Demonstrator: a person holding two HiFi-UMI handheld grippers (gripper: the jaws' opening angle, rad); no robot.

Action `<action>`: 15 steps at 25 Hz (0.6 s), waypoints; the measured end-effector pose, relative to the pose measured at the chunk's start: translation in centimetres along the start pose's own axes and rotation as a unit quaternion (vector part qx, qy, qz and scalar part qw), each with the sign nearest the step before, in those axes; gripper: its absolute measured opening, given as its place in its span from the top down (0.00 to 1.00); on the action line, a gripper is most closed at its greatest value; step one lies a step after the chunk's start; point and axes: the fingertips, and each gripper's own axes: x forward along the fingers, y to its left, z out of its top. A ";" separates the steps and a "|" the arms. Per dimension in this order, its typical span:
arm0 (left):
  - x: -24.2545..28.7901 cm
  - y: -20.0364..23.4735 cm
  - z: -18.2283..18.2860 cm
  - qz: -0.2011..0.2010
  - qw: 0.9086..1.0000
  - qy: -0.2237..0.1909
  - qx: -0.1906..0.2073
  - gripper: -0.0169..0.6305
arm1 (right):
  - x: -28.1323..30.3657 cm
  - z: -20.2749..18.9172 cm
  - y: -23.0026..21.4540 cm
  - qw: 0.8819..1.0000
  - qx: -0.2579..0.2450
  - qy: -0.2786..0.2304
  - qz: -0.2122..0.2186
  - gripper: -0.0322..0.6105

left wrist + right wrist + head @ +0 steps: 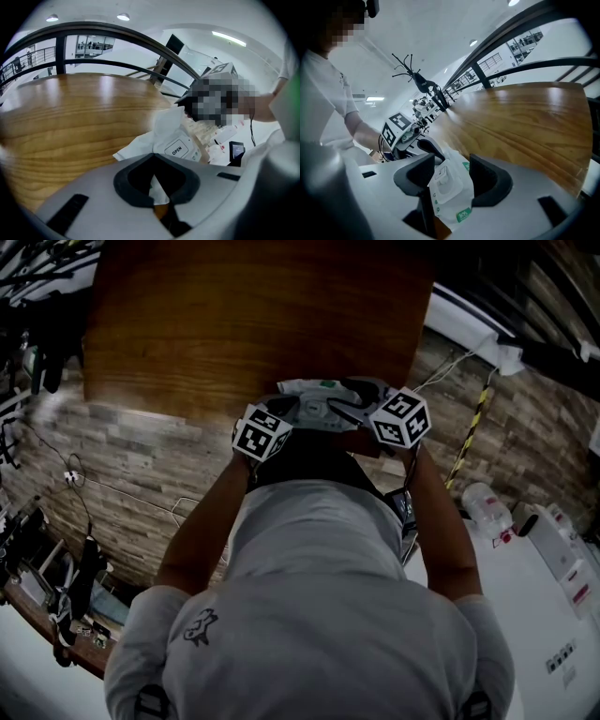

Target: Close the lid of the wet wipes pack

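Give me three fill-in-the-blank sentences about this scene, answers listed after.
The white wet wipes pack is at the edge of the brown ___ table.
The pack's printed label reads ___.
The left gripper pinches the pack's edge; the ___ gripper has it between wider-set jaws.
Missing: wooden; OPEN; right.

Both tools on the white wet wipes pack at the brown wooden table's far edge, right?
No: head view shows the white wet wipes pack at the near edge of the brown wooden table, left tool and right tool on it.
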 end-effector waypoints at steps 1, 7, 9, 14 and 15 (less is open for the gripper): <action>0.0 0.0 0.0 0.001 1.000 -0.001 -0.001 0.95 | 0.0 -0.2 0.3 1.000 -0.002 0.002 0.002 0.61; 0.2 -0.2 0.0 0.003 1.000 -0.007 -0.012 0.95 | -0.3 -1.2 1.8 1.000 -0.001 0.005 0.011 0.61; 0.2 -0.2 -0.1 0.005 1.000 -0.007 -0.014 0.95 | -0.2 -1.4 2.2 1.000 -0.001 0.004 0.015 0.61; 0.2 -0.1 0.0 0.004 1.000 -0.012 -0.022 0.95 | -0.3 -1.7 2.9 1.000 -0.001 0.006 0.016 0.61; 0.2 -0.2 0.0 0.003 1.000 -0.015 -0.025 0.95 | -0.3 -1.9 3.0 1.000 -0.001 0.007 0.016 0.61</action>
